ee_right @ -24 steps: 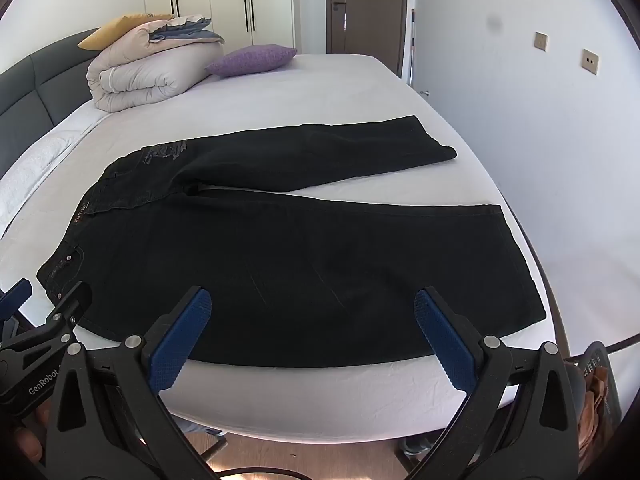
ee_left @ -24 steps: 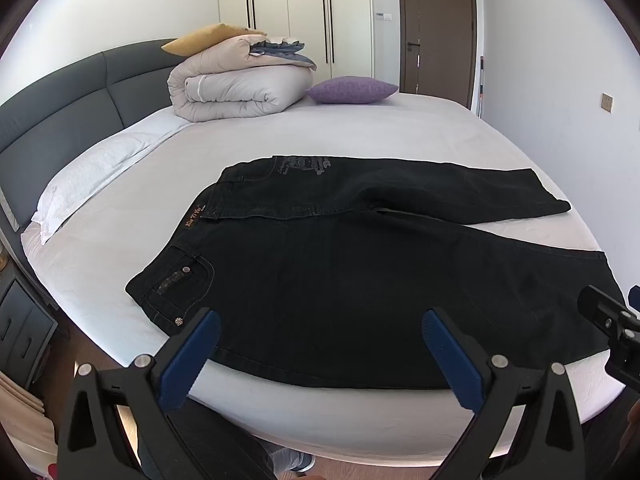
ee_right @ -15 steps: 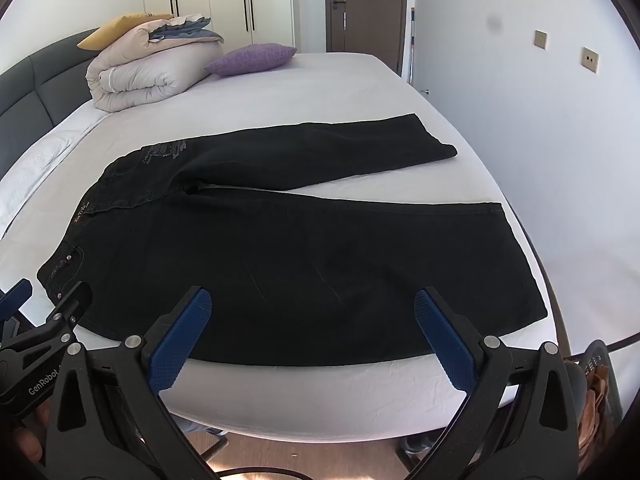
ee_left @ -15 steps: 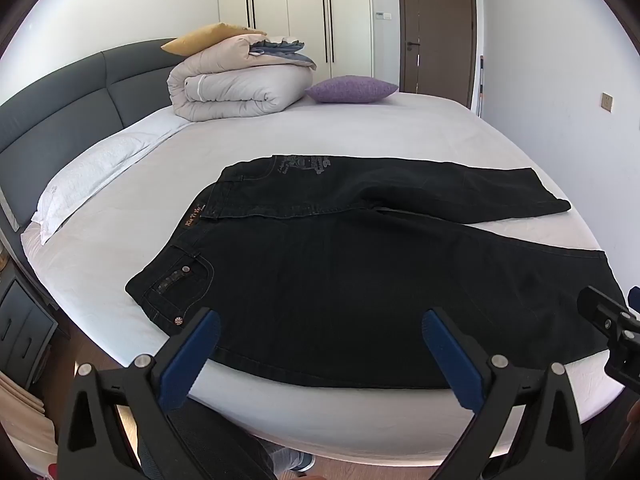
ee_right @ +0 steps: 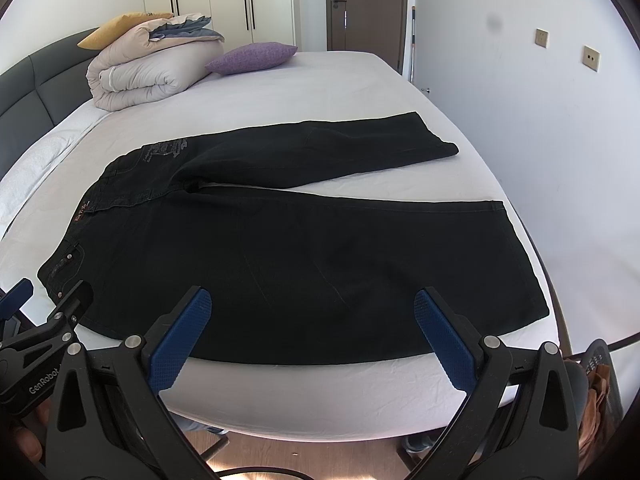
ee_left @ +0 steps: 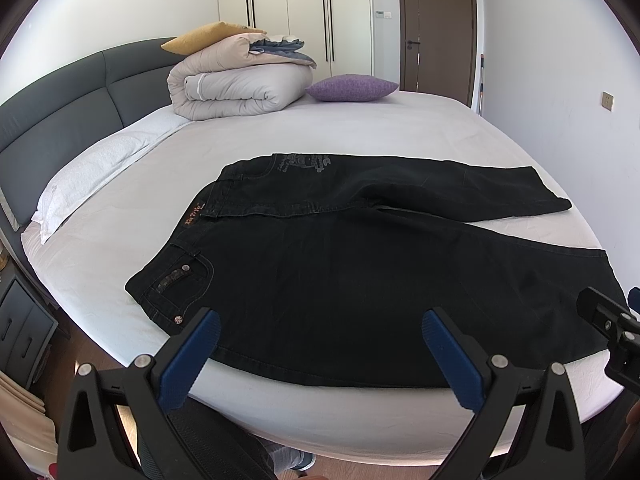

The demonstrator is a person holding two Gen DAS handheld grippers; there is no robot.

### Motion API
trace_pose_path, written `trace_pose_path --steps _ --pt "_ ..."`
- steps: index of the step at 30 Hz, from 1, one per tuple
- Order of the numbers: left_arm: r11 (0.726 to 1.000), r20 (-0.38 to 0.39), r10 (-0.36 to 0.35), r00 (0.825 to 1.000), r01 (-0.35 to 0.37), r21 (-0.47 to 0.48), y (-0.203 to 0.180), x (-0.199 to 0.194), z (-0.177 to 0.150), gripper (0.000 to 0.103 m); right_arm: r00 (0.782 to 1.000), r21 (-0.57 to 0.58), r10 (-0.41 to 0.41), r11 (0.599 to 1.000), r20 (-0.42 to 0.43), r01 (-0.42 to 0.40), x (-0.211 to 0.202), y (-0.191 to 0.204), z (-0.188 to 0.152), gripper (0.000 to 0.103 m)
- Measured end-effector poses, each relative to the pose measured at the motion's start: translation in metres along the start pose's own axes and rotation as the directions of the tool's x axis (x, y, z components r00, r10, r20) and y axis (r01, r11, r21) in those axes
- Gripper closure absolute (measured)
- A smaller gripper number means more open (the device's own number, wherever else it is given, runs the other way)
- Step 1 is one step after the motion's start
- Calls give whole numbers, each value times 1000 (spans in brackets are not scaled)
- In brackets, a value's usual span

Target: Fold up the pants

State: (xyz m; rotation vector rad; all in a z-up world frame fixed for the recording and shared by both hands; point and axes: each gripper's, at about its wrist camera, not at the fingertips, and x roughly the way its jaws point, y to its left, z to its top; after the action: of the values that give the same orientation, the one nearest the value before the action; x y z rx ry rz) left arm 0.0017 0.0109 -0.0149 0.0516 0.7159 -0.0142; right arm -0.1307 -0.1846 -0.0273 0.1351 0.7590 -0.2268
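Note:
Black pants lie flat on the white bed, waistband to the left and both legs spread to the right; they also show in the right wrist view. My left gripper is open and empty, above the near edge of the pants by the waist side. My right gripper is open and empty, above the near leg's front edge. The right gripper's tip shows at the right edge of the left wrist view, and the left gripper at the left edge of the right wrist view.
A rolled duvet with a yellow pillow and a purple cushion lie at the far end of the bed. A grey headboard runs along the left. A wall stands close on the right. Wooden floor lies below the bed's near edge.

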Motion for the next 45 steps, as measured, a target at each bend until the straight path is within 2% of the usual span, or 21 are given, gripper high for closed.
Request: trace_pose_path --steps 7,13,15,17,19,21,23,25,28,32,35,36,37,39,41,42,43,45 --pt "1000 -3 6 1000 -6 10 3 3 -2 0 1000 3 9 1000 -3 -9 2 1 0 0" --pt "999 -30 13 999 -12 35 8 20 -11 0 999 5 43 999 -26 -43 21 5 0 0" --pt "999 -46 -36 998 37 27 18 29 -11 0 998 1 60 998 -31 -60 29 6 3 0" --pt "993 -65 -115 991 116 7 28 42 -2 0 995 -9 98 995 -37 -98 41 6 10 0" --pt "977 -93 -211 973 212 11 37 61 11 0 992 -13 116 993 -44 -116 55 6 21 0" --pt "950 -116 -310 944 312 7 50 80 28 0 987 -14 155 988 -48 -156 69 2 36 0" --pt "938 -126 -338 933 344 36 59 96 48 0 976 -17 214 976 -47 -215 84 0 54 0" --pt "941 -145 -310 940 325 95 66 114 70 0 965 -23 259 965 -45 -261 98 -1 71 0" --pt "953 -174 -228 958 256 161 78 147 104 0 953 -53 299 952 -46 -302 119 -1 93 0" --pt "953 -179 -195 964 229 200 102 203 156 0 951 -135 305 941 -56 -310 149 -2 120 0" --pt "945 -200 -146 969 197 263 113 250 189 0 941 -141 328 931 -82 -337 175 -11 137 0" --pt "939 -222 -129 967 190 285 114 268 199 5 934 -138 345 924 -96 -356 185 -14 145 0" --pt "933 -236 -112 965 184 309 112 286 212 17 930 -138 352 921 -102 -364 191 -16 150 1" --pt "911 -285 -79 955 186 369 113 315 225 27 923 -155 368 911 -113 -383 201 -20 158 6" --pt "889 -337 -57 940 201 411 114 341 235 30 913 -182 386 896 -133 -405 212 -21 167 15" --pt "879 -380 -70 922 238 414 113 353 237 30 900 -188 408 882 -154 -432 221 -20 174 17" --pt "871 -404 -75 912 257 419 113 362 239 30 890 -190 423 872 -168 -451 226 -20 176 19" --pt "853 -429 -93 898 294 432 111 373 245 30 876 -200 445 856 -184 -477 231 -15 181 21"
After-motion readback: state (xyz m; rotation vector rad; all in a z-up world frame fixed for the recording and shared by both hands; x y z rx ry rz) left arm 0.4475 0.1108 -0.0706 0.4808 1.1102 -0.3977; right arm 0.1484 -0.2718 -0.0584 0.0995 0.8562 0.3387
